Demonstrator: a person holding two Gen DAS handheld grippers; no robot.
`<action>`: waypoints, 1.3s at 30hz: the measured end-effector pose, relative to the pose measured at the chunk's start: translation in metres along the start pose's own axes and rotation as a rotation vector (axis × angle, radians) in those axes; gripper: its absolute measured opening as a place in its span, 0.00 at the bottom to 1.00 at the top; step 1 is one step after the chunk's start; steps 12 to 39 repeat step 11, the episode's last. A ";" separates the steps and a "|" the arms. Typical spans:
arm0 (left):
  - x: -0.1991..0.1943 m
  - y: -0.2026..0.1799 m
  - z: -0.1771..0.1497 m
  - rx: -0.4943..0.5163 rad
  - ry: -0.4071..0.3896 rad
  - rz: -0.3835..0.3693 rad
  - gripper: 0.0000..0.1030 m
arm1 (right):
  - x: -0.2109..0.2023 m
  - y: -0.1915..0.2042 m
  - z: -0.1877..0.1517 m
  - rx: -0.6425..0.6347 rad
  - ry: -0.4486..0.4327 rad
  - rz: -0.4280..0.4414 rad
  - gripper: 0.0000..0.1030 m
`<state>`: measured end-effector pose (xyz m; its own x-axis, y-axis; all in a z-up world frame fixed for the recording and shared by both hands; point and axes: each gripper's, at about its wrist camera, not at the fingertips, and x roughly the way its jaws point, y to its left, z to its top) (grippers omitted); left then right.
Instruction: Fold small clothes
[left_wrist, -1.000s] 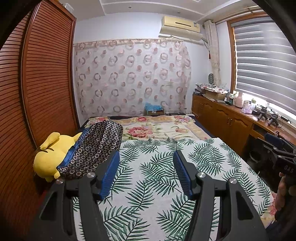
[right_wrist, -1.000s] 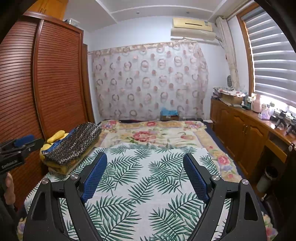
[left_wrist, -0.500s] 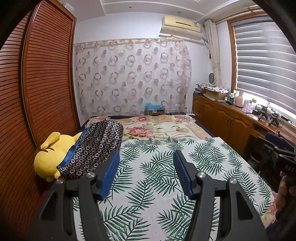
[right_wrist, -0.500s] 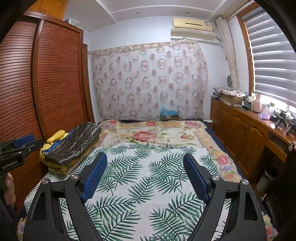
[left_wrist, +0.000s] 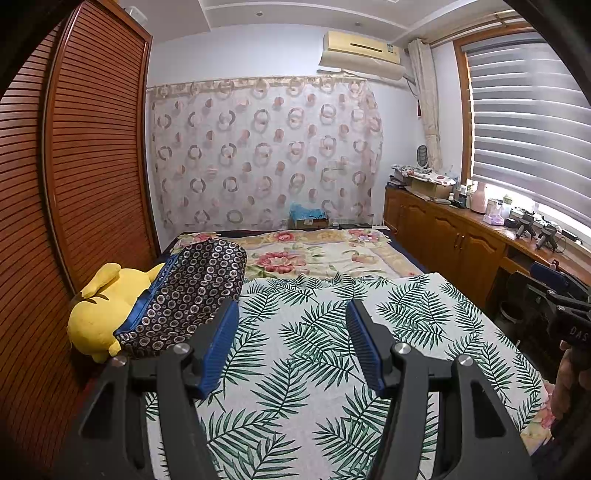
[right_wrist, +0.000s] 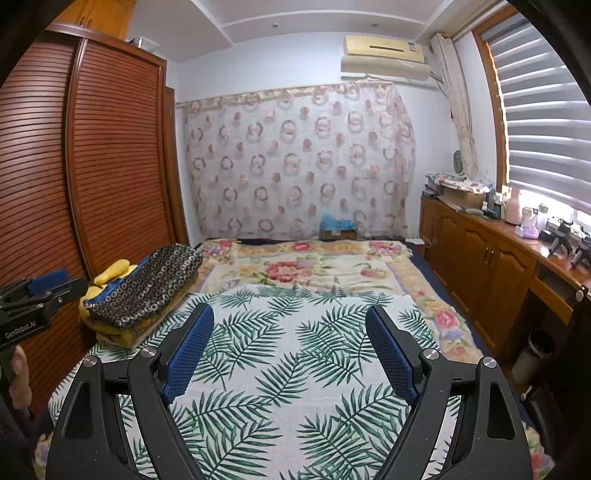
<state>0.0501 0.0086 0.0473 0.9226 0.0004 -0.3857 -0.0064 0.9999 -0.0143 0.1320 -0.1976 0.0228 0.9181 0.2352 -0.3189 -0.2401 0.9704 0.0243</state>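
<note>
My left gripper (left_wrist: 291, 314) is open and empty, held above the palm-leaf sheet (left_wrist: 317, 332) on the bed. My right gripper (right_wrist: 290, 314) is open and empty above the same sheet (right_wrist: 288, 350). No small garment shows on the sheet in either view. The right gripper's body (left_wrist: 565, 317) shows at the right edge of the left wrist view. The left gripper's body (right_wrist: 33, 302) shows at the left edge of the right wrist view.
A dark ring-patterned cushion (left_wrist: 192, 295) lies on a yellow plush toy (left_wrist: 107, 310) at the bed's left, against the louvred wardrobe (left_wrist: 92, 166). A floral blanket (left_wrist: 317, 254) covers the far bed. Wooden cabinets (right_wrist: 487, 266) with clutter line the right wall under the window.
</note>
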 end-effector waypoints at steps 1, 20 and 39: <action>0.000 0.000 0.000 0.000 0.000 0.000 0.58 | 0.000 0.000 0.000 -0.001 0.000 0.000 0.84; 0.000 0.000 0.000 -0.001 0.001 0.000 0.58 | 0.001 0.001 -0.003 -0.001 0.001 -0.001 0.84; 0.000 0.000 0.000 -0.001 0.001 0.000 0.58 | 0.001 0.001 -0.003 -0.001 0.001 -0.001 0.84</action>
